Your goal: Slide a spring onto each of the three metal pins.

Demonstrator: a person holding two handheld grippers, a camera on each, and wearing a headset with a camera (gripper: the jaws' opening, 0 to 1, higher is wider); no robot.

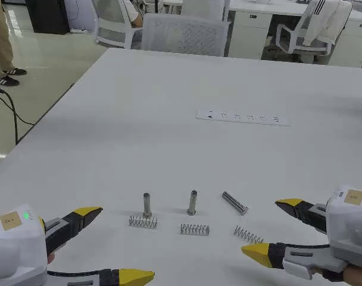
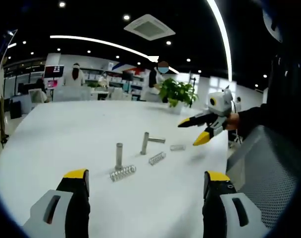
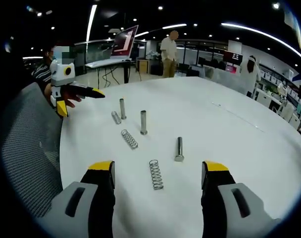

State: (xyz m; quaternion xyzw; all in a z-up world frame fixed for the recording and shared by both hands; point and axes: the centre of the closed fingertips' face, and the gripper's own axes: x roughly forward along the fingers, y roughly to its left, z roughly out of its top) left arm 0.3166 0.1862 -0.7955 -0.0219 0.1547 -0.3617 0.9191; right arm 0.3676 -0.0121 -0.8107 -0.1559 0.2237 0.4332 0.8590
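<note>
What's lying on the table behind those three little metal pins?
Behind the pins, a flat white power strip lies on the table. Past the far edge stands a mesh office chair. Nothing covers the strip; the table hides the chair's legs.

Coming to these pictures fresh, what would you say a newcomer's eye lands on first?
On the white table, the left pin and middle pin stand upright while the right pin lies flat. In front of them lie the left spring, middle spring and right spring, none on a pin. The yellow-tipped left tool and right tool flank them, open.
</note>
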